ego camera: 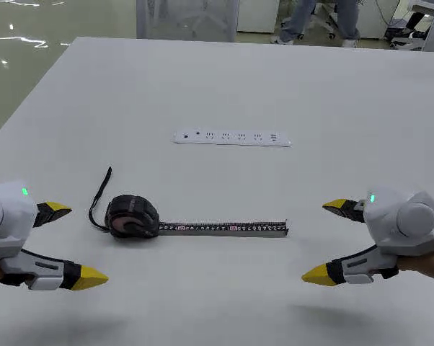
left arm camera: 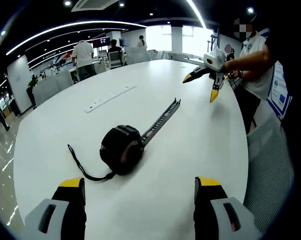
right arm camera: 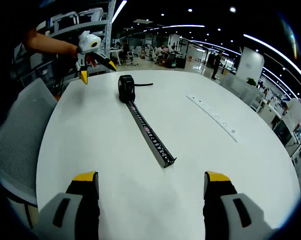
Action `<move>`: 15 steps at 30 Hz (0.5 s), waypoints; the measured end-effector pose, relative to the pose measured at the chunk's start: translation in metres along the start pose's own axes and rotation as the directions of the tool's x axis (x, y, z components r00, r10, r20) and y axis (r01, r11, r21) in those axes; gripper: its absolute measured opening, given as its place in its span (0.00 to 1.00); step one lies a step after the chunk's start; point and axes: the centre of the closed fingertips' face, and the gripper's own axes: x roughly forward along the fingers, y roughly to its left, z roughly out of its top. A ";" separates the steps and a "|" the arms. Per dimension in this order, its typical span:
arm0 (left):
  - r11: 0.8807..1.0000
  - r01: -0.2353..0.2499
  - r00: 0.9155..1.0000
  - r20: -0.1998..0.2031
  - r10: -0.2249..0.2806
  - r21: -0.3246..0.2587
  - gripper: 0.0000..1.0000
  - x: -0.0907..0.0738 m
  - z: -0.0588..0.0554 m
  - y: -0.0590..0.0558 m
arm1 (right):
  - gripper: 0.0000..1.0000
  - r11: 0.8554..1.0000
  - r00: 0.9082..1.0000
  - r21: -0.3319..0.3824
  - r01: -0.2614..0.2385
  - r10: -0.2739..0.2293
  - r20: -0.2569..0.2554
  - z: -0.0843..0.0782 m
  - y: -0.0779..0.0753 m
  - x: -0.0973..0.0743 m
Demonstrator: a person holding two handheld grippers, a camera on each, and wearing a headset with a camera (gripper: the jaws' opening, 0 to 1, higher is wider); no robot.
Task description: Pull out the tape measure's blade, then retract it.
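White bench [ego camera: 202, 79], smooth-topped, in a brightly lit open-plan office.

Left tool [ego camera: 83, 244]: jaws apart, holding nothing, poised over the near part of the bench, close to the tape measure [ego camera: 132, 216] but not touching it. Right tool [ego camera: 315, 241]: jaws likewise apart and empty, pointing inward, near the free end of the blade [ego camera: 224, 228] but clear of it.

The tape measure lies on the bench between the two tools, with its case [ego camera: 127, 210] on its side toward the left tool. The blade is already drawn out and lies flat along the bench toward the right tool, ending at the end hook [ego camera: 285, 228]. A black strap [ego camera: 99, 194] trails from the case, on the side away from the blade. Farther up the bench, well apart, lies a white power strip [ego camera: 231, 137].

Assessment: the pull-out appears done and retraction remains. Hazards:
- The case sits loose on a slick surface, so a jaw pressing at the lock may shove it away rather than release it.
- A blade let go unrestrained could whip back and jerk the case.
- A pinch on the thin hook could slip.

Whether the lock is engaged cannot be told.

Count — two tools, one tape measure, one blade, one strap, one power strip.
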 end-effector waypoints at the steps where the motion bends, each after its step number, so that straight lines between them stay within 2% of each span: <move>1: 1.000 -0.009 1.000 0.009 0.009 0.000 0.88 -0.001 0.000 -0.001 | 0.88 1.000 1.000 0.005 0.006 -0.006 0.006 0.001 0.001 -0.001; 9: 0.996 -0.072 0.995 0.066 0.075 -0.047 0.92 -0.011 -0.002 -0.014 | 0.91 0.997 0.997 0.045 0.058 -0.061 0.051 0.007 0.011 -0.010; 15: 0.992 -0.096 0.990 0.097 0.103 -0.079 0.93 -0.015 -0.001 -0.026 | 0.92 0.992 0.992 0.094 0.089 -0.097 0.080 0.010 0.019 -0.014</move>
